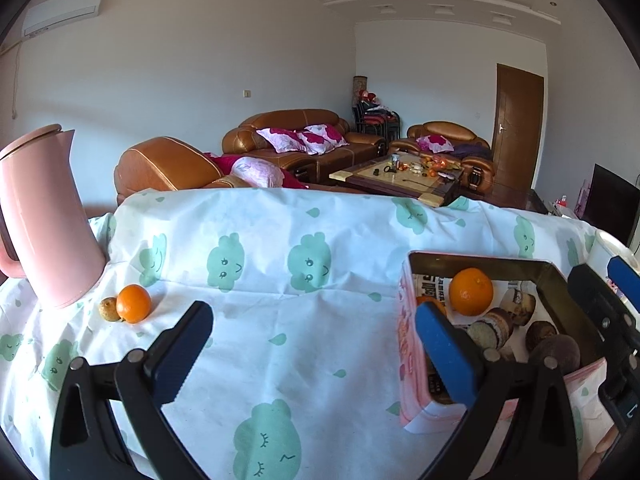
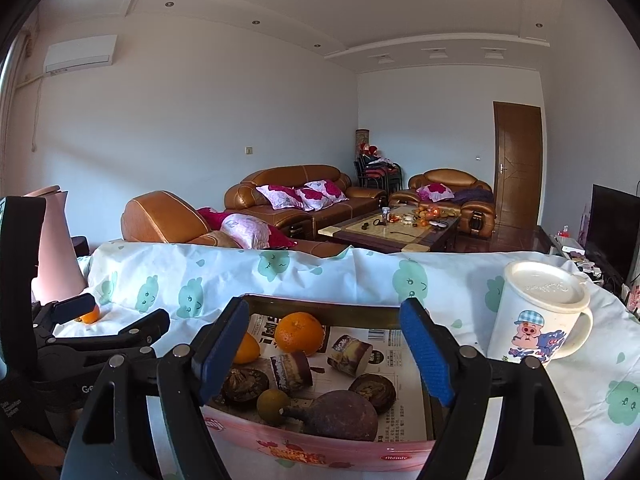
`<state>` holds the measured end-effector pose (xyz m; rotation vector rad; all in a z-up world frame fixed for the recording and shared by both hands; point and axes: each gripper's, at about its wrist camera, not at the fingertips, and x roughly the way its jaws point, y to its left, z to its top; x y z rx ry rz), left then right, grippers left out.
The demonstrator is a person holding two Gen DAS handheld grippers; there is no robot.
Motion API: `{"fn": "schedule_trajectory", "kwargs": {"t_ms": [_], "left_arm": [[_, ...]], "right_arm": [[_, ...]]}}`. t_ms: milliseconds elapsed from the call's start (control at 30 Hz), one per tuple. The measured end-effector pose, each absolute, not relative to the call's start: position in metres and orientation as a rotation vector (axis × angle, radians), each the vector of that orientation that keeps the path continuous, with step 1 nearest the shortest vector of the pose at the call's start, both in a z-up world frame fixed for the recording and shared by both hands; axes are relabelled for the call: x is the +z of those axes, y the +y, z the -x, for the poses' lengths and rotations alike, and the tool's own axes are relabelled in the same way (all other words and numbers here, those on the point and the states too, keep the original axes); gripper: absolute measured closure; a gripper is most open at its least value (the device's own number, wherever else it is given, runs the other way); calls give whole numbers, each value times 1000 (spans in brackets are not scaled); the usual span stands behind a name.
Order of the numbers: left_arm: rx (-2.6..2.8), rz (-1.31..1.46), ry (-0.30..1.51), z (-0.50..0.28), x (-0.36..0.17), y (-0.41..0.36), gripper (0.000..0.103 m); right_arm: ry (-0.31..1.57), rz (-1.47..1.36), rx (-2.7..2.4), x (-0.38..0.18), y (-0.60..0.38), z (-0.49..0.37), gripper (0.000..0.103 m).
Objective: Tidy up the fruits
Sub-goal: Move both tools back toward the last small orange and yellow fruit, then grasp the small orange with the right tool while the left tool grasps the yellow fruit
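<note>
Both tools are spread and grip nothing: the left tool (image 1: 314, 344) hangs over the bench cloth (image 1: 280, 280), the right tool (image 2: 326, 344) over the tin (image 2: 320, 306) (oranges inside). One orange (image 1: 134, 303) lies beside the pink jug (image 1: 48, 220).

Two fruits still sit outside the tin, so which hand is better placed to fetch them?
Left, probably. The left gripper is open and empty on the side of the orange and small brownish fruit beside the pink jug; the right gripper faces the tin.

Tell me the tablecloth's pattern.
White tablecloth with mint-green cloud faces and droplets; clearest in the left wrist view.
</note>
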<state>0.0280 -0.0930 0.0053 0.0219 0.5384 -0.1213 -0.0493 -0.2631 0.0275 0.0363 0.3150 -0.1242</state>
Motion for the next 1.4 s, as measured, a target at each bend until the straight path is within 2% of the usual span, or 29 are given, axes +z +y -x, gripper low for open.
{"fn": "schedule_trajectory", "kwargs": {"t_ms": [433,967,1400], "left_arm": [[29,-41,582,-48,2,-11,0],[215,36,750,-86,-18,118,0],[361,-40,749,-90,-19,154,0]], "right_arm": [[418,-100,9,20,-196,14,24],[650,-124,242,-5,-73,-52,24],[798,-137,354,-21,-8,-103,24]]}}
